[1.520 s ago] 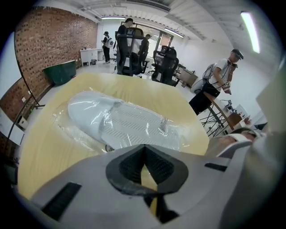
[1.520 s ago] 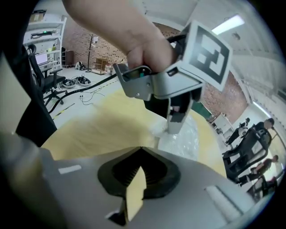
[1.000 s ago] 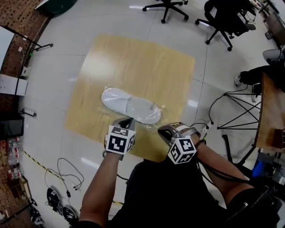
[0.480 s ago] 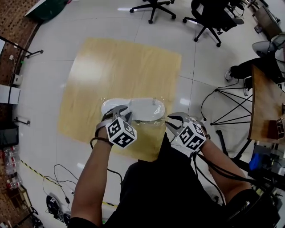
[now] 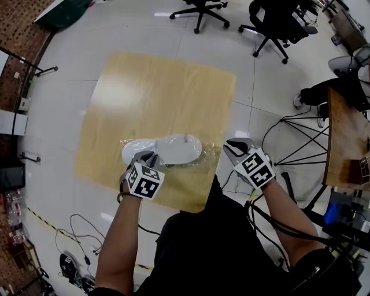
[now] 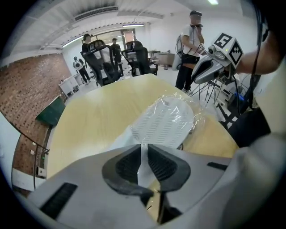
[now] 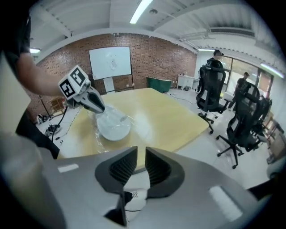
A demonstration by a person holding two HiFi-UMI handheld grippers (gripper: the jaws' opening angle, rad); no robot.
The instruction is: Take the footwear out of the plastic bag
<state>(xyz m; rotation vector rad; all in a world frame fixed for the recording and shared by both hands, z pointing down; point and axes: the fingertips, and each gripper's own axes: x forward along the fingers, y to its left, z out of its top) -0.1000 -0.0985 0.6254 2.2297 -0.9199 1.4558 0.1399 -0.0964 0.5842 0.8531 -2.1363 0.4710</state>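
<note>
On the mat (image 5: 173, 87), left gripper (image 5: 147, 155) pinches the plastic bag (image 5: 200, 164) holding footwear (image 5: 167, 149).

Glossy white floor tiles (image 5: 63, 98) catch bright glare around a pale wooden surface (image 5: 167, 87). Black office chairs (image 5: 277, 20) stand past its far edge, loose cables (image 5: 87, 225) trail on the near side, a brown desk (image 5: 347, 139) sits off right, and a red brick wall (image 7: 156, 53) carries a whiteboard (image 7: 110, 62) under a long strip light (image 7: 142, 10)
</note>
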